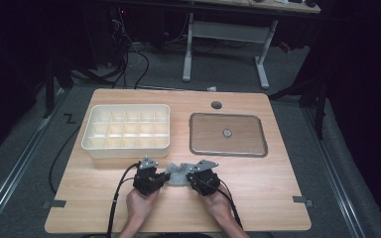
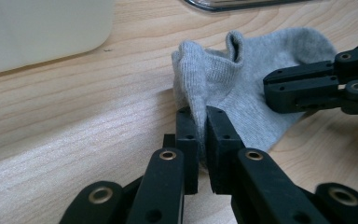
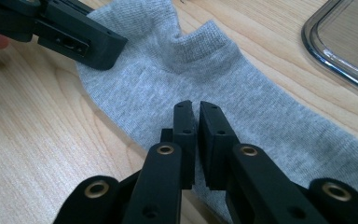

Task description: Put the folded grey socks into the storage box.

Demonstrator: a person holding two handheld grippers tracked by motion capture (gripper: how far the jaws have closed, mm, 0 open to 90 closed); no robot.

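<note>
Grey knit sock (image 1: 177,173) sits flat near the table's (image 1: 258,193) front edge, 6 o'clock from the white tray (image 1: 127,127), with my left gripper (image 2: 201,122) and right gripper (image 3: 195,116) each pinching a fold, probably so I can stretch it flat.

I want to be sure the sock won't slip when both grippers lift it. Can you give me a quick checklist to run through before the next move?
1. Left gripper shut on a pinched fold of the grey sock: ok.
2. Right gripper shut on the sock's near edge: ok, though how much cloth it holds: cannot tell.
3. The two grippers apart, not touching: ok.
4. Sock free of the white divided box and the clear tray: ok.
5. Sock spread flat: not ok, bunched at the left grip.
</note>
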